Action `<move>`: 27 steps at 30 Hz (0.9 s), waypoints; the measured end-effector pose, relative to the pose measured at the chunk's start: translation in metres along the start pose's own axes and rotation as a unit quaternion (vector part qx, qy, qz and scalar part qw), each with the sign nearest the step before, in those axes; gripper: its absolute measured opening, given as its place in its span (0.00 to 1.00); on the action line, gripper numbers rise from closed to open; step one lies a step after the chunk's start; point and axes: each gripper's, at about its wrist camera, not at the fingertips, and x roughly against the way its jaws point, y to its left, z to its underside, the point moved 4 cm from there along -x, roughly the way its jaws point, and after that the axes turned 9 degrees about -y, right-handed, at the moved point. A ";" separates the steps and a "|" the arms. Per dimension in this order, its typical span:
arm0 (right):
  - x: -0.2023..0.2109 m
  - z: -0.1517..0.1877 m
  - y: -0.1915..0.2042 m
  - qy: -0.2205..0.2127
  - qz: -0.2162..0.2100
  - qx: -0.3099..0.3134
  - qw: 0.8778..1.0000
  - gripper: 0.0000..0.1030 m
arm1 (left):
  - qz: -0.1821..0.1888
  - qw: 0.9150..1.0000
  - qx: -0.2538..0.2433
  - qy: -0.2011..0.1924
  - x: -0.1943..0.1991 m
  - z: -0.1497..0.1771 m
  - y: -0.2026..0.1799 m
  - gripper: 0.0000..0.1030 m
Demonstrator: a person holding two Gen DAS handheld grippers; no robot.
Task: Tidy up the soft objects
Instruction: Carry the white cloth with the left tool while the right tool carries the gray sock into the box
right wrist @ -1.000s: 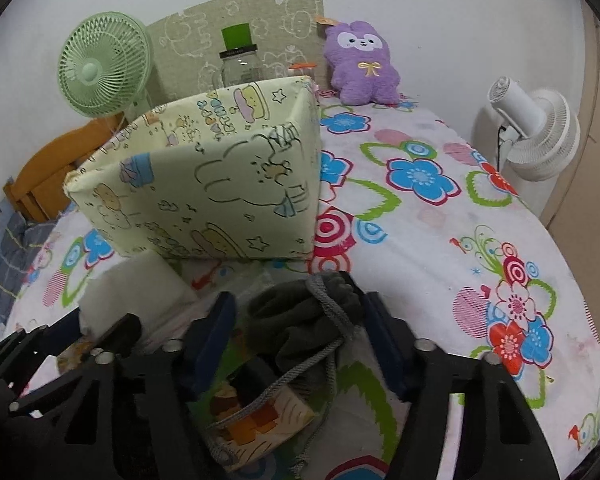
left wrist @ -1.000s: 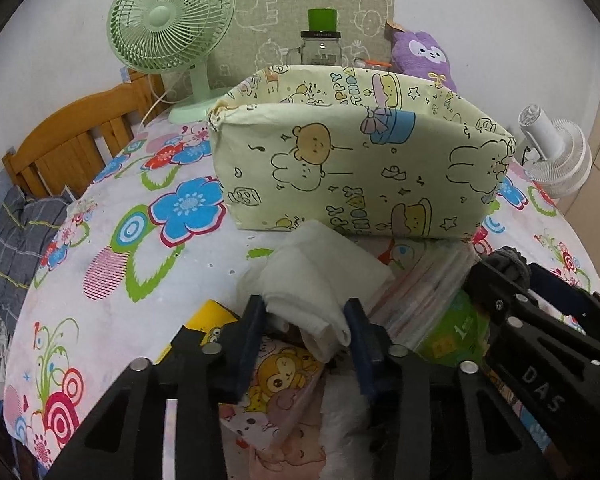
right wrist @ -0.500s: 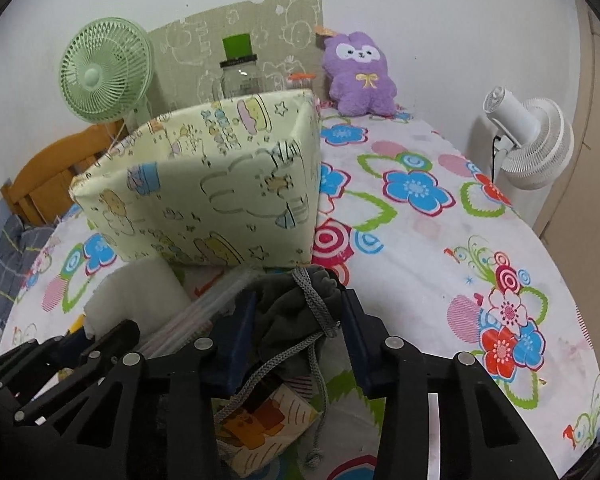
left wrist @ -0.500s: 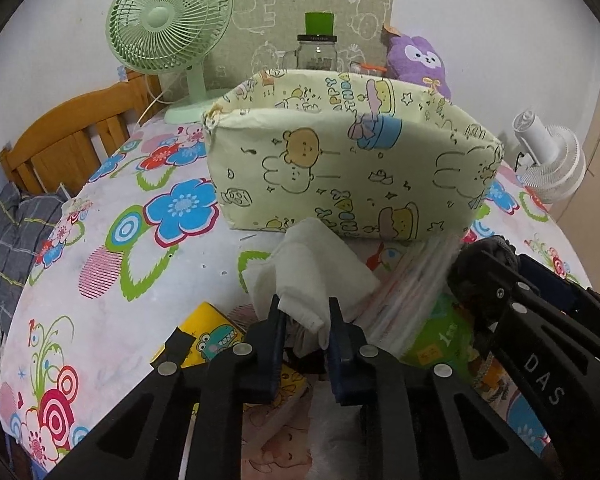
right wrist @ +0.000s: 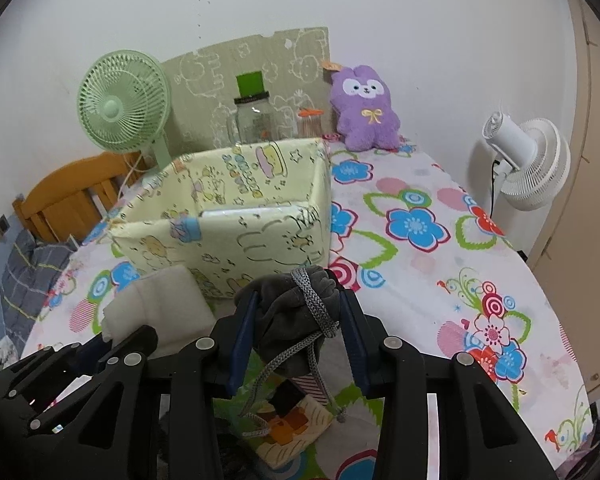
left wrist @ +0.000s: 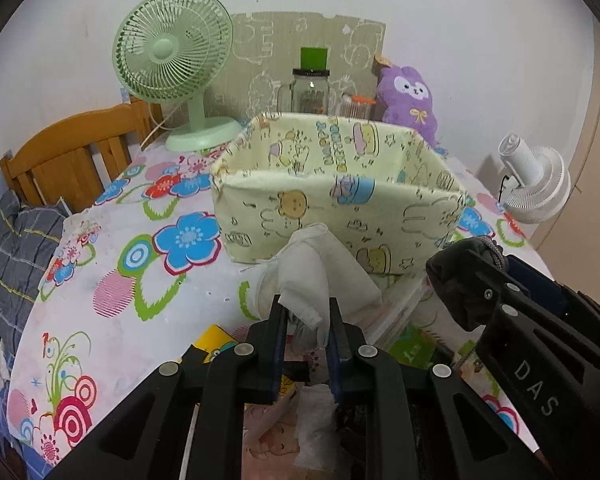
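"DAS" marks right tongs; bin lettering unreadable.

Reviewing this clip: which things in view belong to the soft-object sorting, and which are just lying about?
Part of the job:
- white folded cloth, clamped in the left gripper
- dark grey drawstring fabric bag, clamped in the right gripper
- pale yellow cartoon-print fabric bin, open-topped

Just lying about:
- green desk fan
- white fan
- purple plush rabbit
- glass jar
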 end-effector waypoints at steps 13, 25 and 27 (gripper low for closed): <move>0.038 -0.029 0.008 -0.040 -0.014 0.001 0.999 0.43 | 0.002 0.999 -0.002 -0.045 0.042 -0.027 -0.001 0.15; 0.070 -0.054 0.012 -0.074 -0.023 0.000 0.997 0.43 | 0.009 0.997 -0.006 -0.082 0.072 -0.051 -0.005 0.15; 0.074 -0.058 0.012 -0.079 -0.024 0.001 0.997 0.43 | 0.011 0.996 -0.005 -0.085 0.075 -0.053 -0.006 0.15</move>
